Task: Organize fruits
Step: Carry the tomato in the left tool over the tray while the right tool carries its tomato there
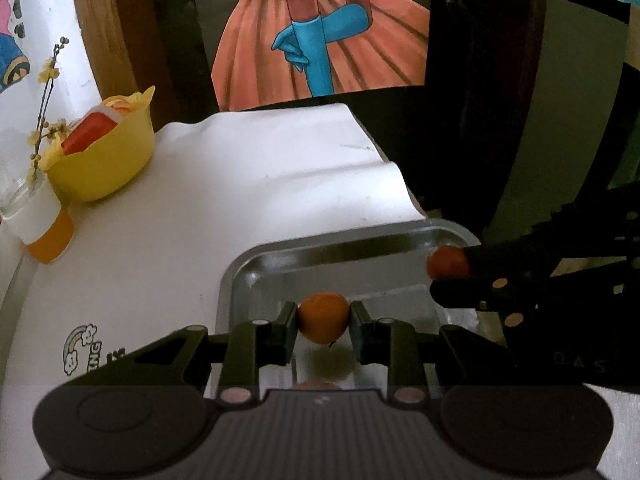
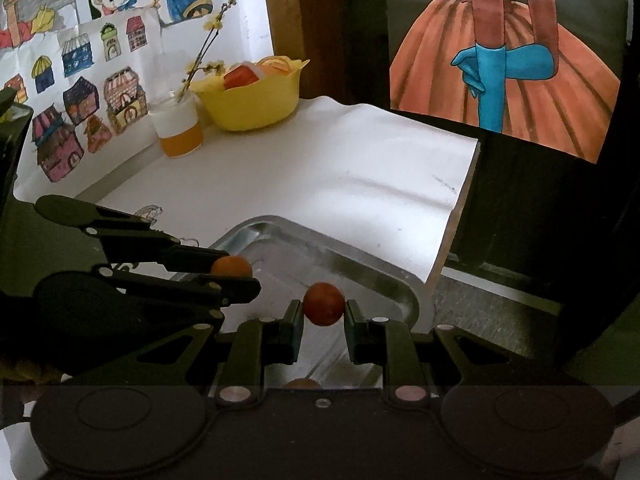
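Steel tray (image 1: 236, 280) on white worktop (image 1: 168, 240), mid-task: left hand-held gripper (image 1: 323, 326) clamps orange fruit (image 1: 323, 322) above it, right hand-held gripper (image 2: 323, 312) clamps redder fruit (image 2: 323, 309) at tray's 2 o'clock corner; neither released.

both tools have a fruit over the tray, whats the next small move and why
Probably lower the left tool and release its orange fruit into the metal tray: it hangs above the tray floor, casting a shadow, while the right tool grips a redder fruit.

Left hand-held gripper (image 1: 324, 326) and right hand-held gripper (image 2: 323, 316) both clamped.
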Action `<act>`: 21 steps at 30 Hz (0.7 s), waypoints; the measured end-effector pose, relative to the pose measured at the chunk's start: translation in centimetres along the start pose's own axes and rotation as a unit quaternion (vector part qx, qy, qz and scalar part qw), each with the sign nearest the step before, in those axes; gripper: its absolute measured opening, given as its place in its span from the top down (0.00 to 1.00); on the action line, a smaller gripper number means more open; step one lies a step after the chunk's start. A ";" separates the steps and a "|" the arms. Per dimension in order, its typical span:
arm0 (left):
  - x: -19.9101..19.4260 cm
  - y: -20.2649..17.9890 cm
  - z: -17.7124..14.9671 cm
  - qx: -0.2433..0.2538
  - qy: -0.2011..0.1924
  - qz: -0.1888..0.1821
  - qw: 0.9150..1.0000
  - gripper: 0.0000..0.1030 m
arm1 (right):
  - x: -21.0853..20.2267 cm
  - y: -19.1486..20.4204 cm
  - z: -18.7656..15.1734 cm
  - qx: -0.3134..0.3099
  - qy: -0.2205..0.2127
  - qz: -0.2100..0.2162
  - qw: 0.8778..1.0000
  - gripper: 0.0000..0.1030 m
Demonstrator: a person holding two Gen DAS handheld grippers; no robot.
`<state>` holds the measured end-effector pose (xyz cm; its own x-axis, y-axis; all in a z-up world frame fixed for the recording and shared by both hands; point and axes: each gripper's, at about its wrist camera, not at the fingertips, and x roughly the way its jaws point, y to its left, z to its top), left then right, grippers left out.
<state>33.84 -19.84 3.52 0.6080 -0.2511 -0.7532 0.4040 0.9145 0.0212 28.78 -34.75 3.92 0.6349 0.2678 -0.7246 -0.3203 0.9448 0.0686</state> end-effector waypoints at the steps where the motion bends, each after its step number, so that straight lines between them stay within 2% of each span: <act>1: 0.0 0.0 -0.1 0.000 0.002 0.000 1.000 0.71 | 0.1 0.1 0.0 -0.001 0.002 0.000 1.000 0.77; 21: 1.2 -0.7 -0.9 0.022 0.024 -0.005 0.999 0.71 | 1.3 0.0 -0.2 -0.001 0.026 -0.010 1.000 0.77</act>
<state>33.70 -20.52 2.03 0.5705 -0.2435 -0.7844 0.4398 0.8971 0.0415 29.43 -34.49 2.83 0.6031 0.2391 -0.7610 -0.3104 0.9492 0.0522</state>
